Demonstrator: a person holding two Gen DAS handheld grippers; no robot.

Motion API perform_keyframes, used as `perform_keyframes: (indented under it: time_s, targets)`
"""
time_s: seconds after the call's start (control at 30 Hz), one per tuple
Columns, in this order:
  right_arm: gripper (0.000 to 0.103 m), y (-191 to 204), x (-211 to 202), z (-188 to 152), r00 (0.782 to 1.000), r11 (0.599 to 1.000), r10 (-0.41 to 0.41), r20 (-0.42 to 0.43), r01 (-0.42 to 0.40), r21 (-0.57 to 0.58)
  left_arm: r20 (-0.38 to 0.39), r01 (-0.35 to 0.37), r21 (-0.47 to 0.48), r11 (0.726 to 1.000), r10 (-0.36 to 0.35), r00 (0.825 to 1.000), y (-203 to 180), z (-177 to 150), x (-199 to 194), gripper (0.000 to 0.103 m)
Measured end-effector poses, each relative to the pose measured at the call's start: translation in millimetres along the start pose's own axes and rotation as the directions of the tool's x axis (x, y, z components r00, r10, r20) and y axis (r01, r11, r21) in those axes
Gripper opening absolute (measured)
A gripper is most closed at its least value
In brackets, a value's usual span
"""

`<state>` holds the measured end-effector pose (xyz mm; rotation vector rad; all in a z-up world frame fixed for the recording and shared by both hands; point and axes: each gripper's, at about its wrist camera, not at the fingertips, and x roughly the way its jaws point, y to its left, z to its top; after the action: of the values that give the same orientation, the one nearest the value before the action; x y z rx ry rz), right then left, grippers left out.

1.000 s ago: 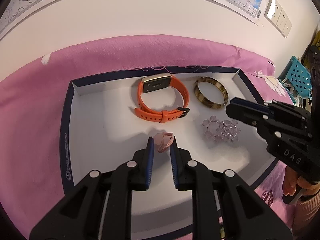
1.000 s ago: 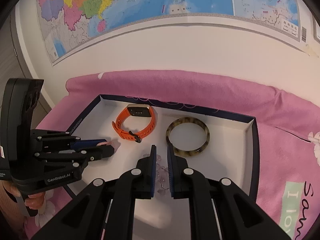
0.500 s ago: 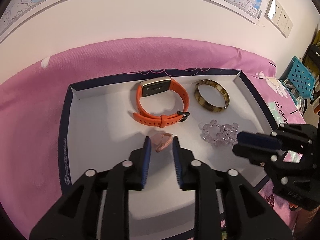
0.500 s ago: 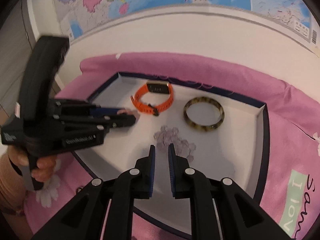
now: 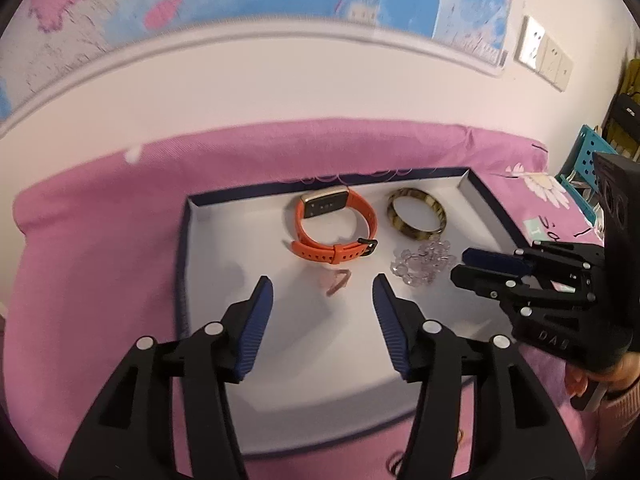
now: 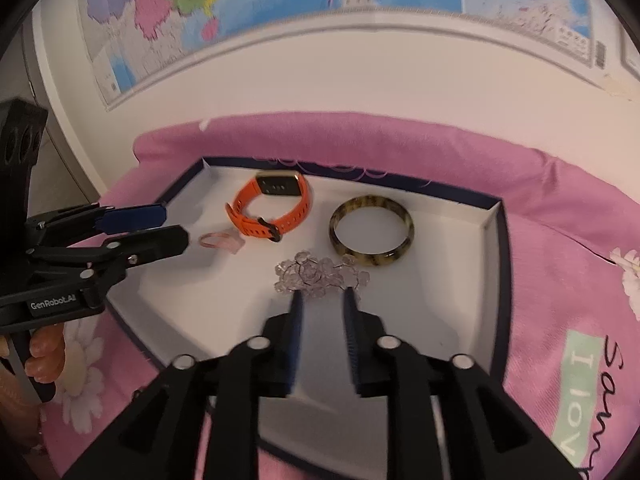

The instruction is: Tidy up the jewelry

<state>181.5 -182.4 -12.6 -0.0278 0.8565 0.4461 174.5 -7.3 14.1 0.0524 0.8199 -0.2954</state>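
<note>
A white tray with a dark blue rim (image 5: 188, 248) (image 6: 496, 240) lies on a pink cloth. In it are an orange watch (image 5: 334, 226) (image 6: 272, 208), a tortoiseshell bangle (image 5: 416, 216) (image 6: 372, 232), a clear bead bracelet (image 5: 420, 262) (image 6: 320, 272) and a small pink ring (image 5: 336, 280) (image 6: 222, 242). My left gripper (image 5: 322, 286) is open, empty, just short of the pink ring. My right gripper (image 6: 322, 300) is slightly open, empty, just short of the bead bracelet.
The pink cloth (image 5: 100, 240) covers the surface under the tray, against a white wall with a map (image 6: 280, 20). A teal basket (image 5: 580, 160) stands at the far right. Small dark jewelry lies on the cloth by the tray's near edge (image 5: 396, 460).
My left gripper let go of the pink ring, opened wide and drew back. My right gripper pulled back from the bead bracelet and opened slightly.
</note>
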Motion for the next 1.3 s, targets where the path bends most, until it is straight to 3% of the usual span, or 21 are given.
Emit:
perform_keyframes:
  time_s: [0.37,0.57,0.83,0.93,0.97,1.0,1.3]
  targets:
    - [0.031,14.7,-72.4,-41.7,0.993,0.993,0.100,0.065,-0.095,-0.074,0.064,0.050,0.066,0.997,-0.054,0.997,-9.2,-50.6,-63.5,0.060]
    - [0.031,21.6,-79.8,-75.6,0.997,0.994,0.077,0.032,-0.074,-0.077,0.035,0.093,0.072,0.993,-0.095,0.995,-18.5,-76.8,-68.6,0.060]
    - [0.030,4.4,-70.1,-111.7,0.998,0.999,0.048,-0.042,-0.048,0.002,-0.007,0.118,0.050,0.992,-0.118,0.993,-22.4,-102.0,-66.5,0.061]
    - [0.024,4.6,-68.9,-115.1,0.998,0.999,0.045,-0.042,-0.045,-0.005,-0.014,0.121,0.035,0.992,-0.121,0.993,-20.5,-105.1,-66.0,0.062]
    - [0.010,5.6,-68.4,-115.5,0.998,0.999,0.051,-0.045,-0.051,-0.011,-0.015,0.123,0.027,0.992,-0.122,0.992,-20.0,-106.2,-65.9,0.062]
    - [0.003,6.3,-67.2,-116.1,0.998,0.999,0.050,-0.049,-0.051,-0.015,-0.017,0.126,0.020,0.992,-0.126,0.992,-19.5,-106.8,-65.7,0.062]
    - [0.003,11.2,-92.9,-110.1,0.992,0.993,0.122,0.036,-0.122,-0.003,-0.021,0.134,0.005,0.991,-0.134,0.991,-19.9,-109.8,-66.0,0.062]
